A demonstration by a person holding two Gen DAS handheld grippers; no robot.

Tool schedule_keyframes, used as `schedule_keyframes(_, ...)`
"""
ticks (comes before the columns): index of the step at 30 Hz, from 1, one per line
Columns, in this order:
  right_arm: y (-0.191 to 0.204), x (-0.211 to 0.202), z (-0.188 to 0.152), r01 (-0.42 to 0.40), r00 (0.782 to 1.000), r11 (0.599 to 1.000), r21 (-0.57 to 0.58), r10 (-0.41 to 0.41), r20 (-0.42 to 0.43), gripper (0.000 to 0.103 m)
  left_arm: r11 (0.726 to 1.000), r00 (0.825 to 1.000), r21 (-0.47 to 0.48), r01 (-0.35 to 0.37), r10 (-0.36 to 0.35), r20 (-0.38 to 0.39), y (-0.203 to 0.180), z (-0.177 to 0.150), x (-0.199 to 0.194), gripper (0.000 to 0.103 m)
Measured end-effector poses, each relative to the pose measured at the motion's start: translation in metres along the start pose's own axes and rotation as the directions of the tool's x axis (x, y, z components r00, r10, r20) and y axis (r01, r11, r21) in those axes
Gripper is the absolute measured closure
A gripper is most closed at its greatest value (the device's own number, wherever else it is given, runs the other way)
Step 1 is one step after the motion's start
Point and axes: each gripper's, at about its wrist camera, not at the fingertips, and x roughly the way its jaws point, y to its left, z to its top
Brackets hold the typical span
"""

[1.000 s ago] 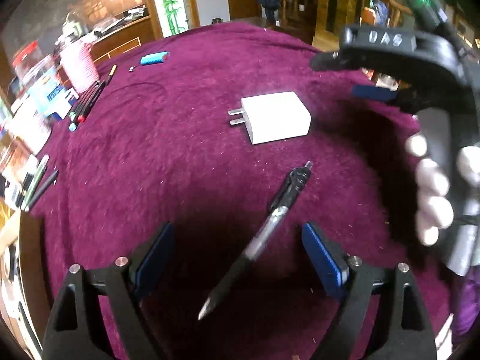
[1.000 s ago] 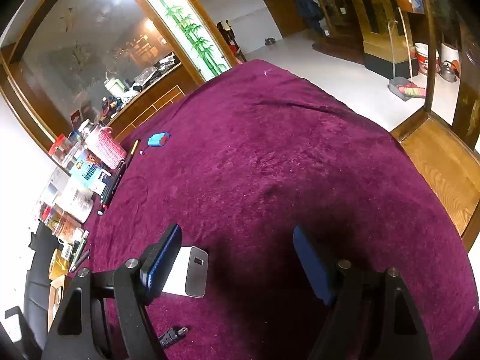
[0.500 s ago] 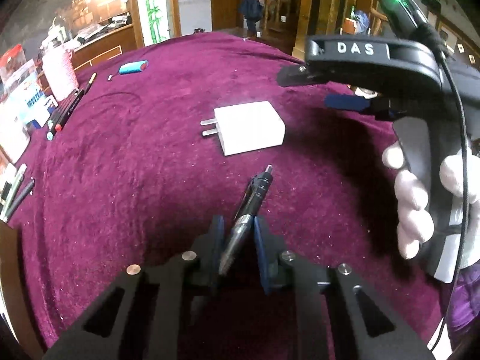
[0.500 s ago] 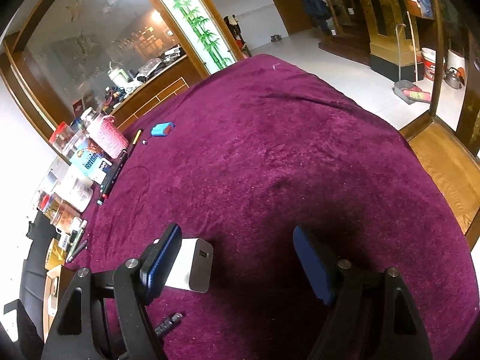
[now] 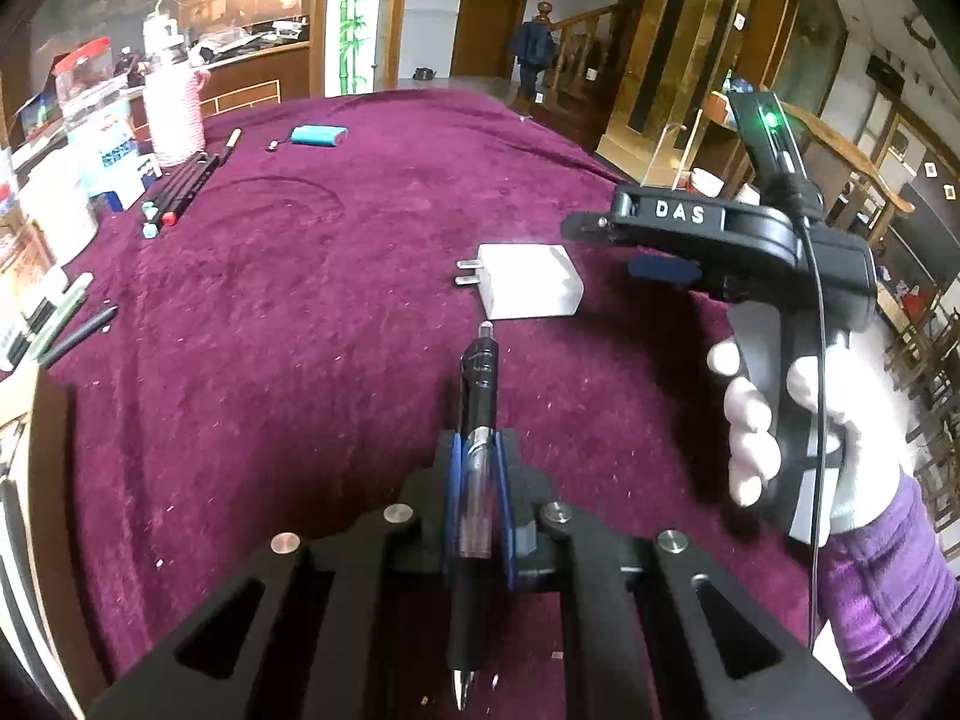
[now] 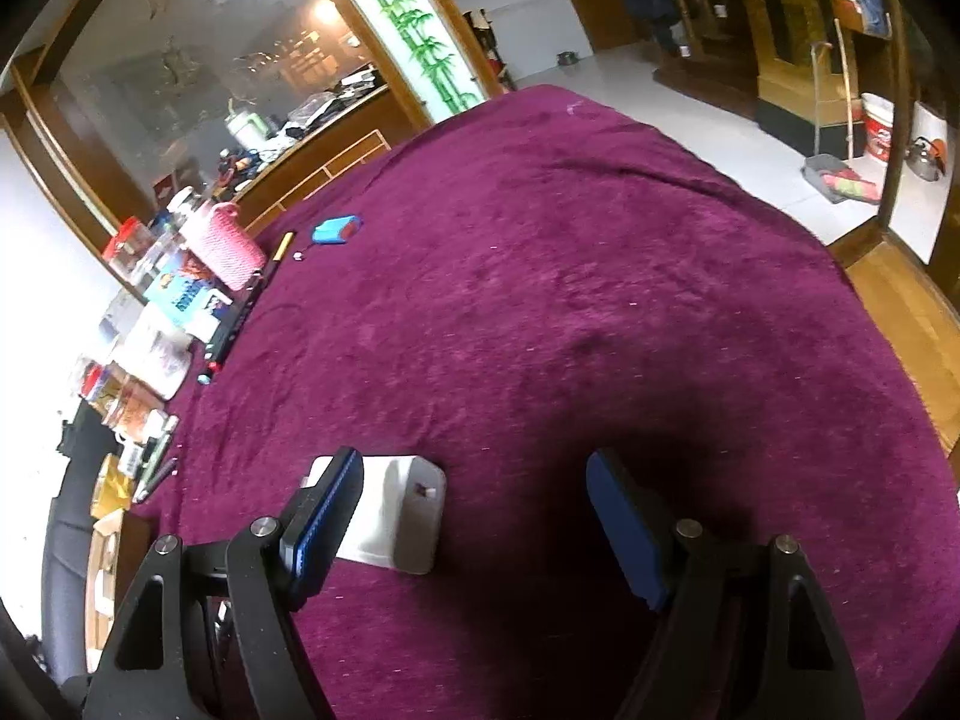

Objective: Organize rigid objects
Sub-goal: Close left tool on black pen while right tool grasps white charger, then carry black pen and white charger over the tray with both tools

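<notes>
- Nearest the left wrist camera, the left gripper (image 5: 477, 501) is clenched on a black pen (image 5: 477, 414); its blue pads press the clear barrel from both sides, with the writing tip pointing back toward the camera and the clip end jutting forward.
- Just under it lies the purple tablecloth (image 5: 288, 312); whether the pen has fully left the cloth cannot be told from this angle.
- The grip sits on the smooth clear section, so the pen could pivot or slide between the pads if the hand swings fast, and the long forward end could snag the cloth's nap.
- Slightly farther on, a white charger (image 5: 528, 288) lies flat on the cloth, prongs to the left, just beyond the pen's clip end. A forward sweep could knock it.
- Beside the charger, the right gripper (image 6: 474, 516) hangs released, jaws wide and grasping nothing; its left pad is close against the charger's side, though contact cannot be confirmed. A gloved hand (image 5: 780, 420) holds its handle.
- Closing from this offset would likely push the charger aside, since the block sits at one pad, not centred.
- Far off at the cloth's left edge, a row of markers (image 5: 180, 189) lies by a pink woven container (image 5: 174, 114), with a blue case (image 5: 318, 135) nearby; that row looks the likely place for the pen.
</notes>
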Motion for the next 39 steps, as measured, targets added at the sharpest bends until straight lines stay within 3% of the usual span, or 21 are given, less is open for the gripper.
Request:
schedule_keyframes(4, 0.02, 0.006, -0.005, 0.017, 0.999, 0.998, -0.063, -0.02, -0.046, 0.023, 0.999, 0.999, -0.004, -0.034, 0.034, -0.001, 0.002, -0.005, -0.01, 0.092)
schedule_keyframes(8, 0.037, 0.014, -0.008, 0.052, 0.995, 0.991, -0.123, -0.062, -0.082, 0.023, 0.994, 0.994, 0.011, -0.111, 0.111, 0.013, 0.001, -0.009, -0.022, 0.092)
schedule_keyframes(19, 0.075, 0.042, -0.019, 0.145, 0.972, 0.959, -0.244, -0.185, -0.148, 0.023, 0.967, 0.966, 0.02, -0.254, 0.253, 0.047, 0.012, -0.014, -0.044, 0.092)
schedule_keyframes(25, 0.087, 0.046, -0.026, 0.219, 0.958, 0.926, -0.307, -0.264, -0.114, 0.023, 0.957, 0.956, 0.038, -0.288, 0.285, 0.061, 0.012, -0.018, -0.05, 0.092)
schedule_keyframes(28, 0.09, 0.046, -0.028, 0.263, 0.946, 0.905, -0.334, -0.31, -0.094, 0.036, 0.957, 0.956, 0.04, -0.289, 0.286, 0.066, 0.012, -0.019, -0.052, 0.092)
schedule_keyframes(29, 0.089, 0.045, -0.028, 0.266, 0.946, 0.904, -0.334, -0.312, -0.093, 0.04, 0.956, 0.956, 0.04, -0.29, 0.288, 0.065, 0.011, -0.019, -0.052, 0.092)
schedule_keyframes(39, 0.087, 0.04, -0.029, 0.233, 0.954, 0.917, -0.323, -0.279, -0.106, 0.04, 0.956, 0.956, 0.043, -0.29, 0.288, 0.062, 0.013, -0.022, -0.055, 0.092)
